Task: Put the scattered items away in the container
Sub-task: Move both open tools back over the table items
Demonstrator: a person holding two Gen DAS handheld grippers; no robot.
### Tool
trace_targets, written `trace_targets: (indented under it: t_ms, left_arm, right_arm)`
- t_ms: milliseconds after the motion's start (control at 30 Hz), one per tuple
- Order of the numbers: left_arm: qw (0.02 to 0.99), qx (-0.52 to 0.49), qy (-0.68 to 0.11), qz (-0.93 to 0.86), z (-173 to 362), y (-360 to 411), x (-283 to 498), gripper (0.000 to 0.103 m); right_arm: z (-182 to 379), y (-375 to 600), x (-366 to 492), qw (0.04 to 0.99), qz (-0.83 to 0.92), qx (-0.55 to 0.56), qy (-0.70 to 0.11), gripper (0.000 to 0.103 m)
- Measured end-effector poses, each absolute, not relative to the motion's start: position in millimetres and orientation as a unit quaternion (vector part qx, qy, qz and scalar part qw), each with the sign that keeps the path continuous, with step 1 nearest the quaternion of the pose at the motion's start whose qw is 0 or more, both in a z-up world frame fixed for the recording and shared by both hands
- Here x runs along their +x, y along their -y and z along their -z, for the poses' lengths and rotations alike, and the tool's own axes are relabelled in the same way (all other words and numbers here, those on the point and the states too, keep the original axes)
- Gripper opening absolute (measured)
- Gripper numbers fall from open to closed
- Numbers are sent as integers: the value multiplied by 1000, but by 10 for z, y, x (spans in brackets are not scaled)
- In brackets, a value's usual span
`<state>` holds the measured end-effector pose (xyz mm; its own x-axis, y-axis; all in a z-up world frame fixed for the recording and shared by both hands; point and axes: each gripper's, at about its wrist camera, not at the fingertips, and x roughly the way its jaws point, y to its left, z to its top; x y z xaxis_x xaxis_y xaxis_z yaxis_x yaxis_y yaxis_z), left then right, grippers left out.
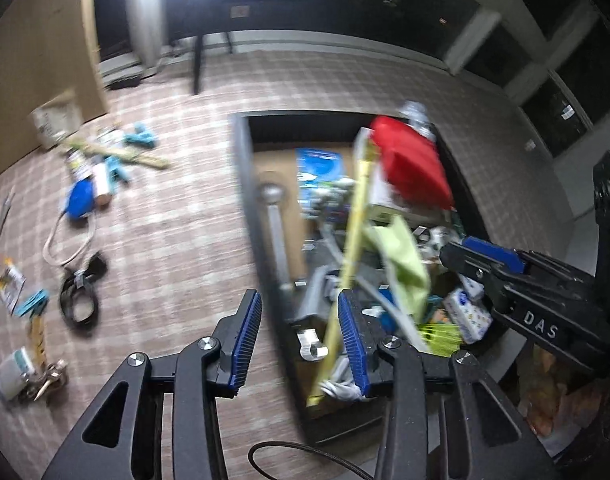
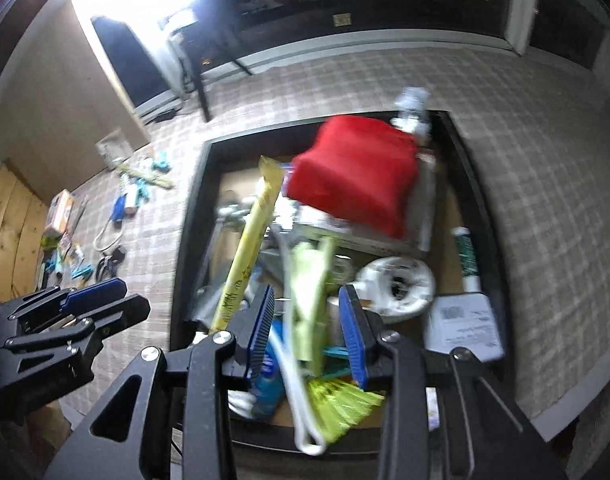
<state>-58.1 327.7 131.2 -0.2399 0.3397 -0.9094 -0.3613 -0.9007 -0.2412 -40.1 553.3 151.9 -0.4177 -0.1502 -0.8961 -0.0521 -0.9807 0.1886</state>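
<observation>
Across the left wrist view, the container (image 1: pixel 265 216), a dark open box on the carpet (image 1: pixel 177 240), fills the middle and right of the frame. Its left wall runs up between the jaws of the left gripper (image 1: pixel 299 336), which stand partly open with nothing held; a yellow strip (image 1: pixel 355 232) passes just beside the right pad, contact uncertain. Inside lie a red bag (image 1: pixel 415 164), a green cloth (image 1: pixel 405 264) and mixed clutter. At left of frame, scattered items (image 1: pixel 89 184) lie on the carpet, well apart from the box: a blue object, a black strap (image 1: pixel 79 296), small packets. The right gripper (image 1: pixel 481 256) shows at right of frame over the box interior.

Over the box centre, the right wrist view looks into the container (image 2: pixel 193 208). The right gripper (image 2: pixel 307 328) is partly open; the green cloth (image 2: pixel 309 280) hangs between the pads, apparently ungripped, though blur limits certainty. Judgement: both units sit over the box because items go in from above.

Only this view shows a white disc (image 2: pixel 397 288), a paper packet (image 2: pixel 461 324) and a green tube (image 2: pixel 467 256). Only the left view shows the near floor items clearly; collection is judged incomplete.
</observation>
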Motion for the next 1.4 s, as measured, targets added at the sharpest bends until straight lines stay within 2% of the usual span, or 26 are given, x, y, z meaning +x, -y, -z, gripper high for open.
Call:
trace_targets:
  t_ms: [533, 933, 1400]
  left_arm:
    - [77, -584, 58, -806, -1099, -1324, -751, 36]
    - [-24, -592, 136, -794, -813, 195, -871, 36]
    - [-70, -603, 193, -771, -472, 873, -1355, 39]
  right_arm:
    - [-1419, -3800, -763, 157, 818, 553, 26, 33]
    - [-1301, -2508, -867, 224, 795, 564, -13, 33]
    - [-1017, -1375, -1349, 279, 754, 594, -36, 33]
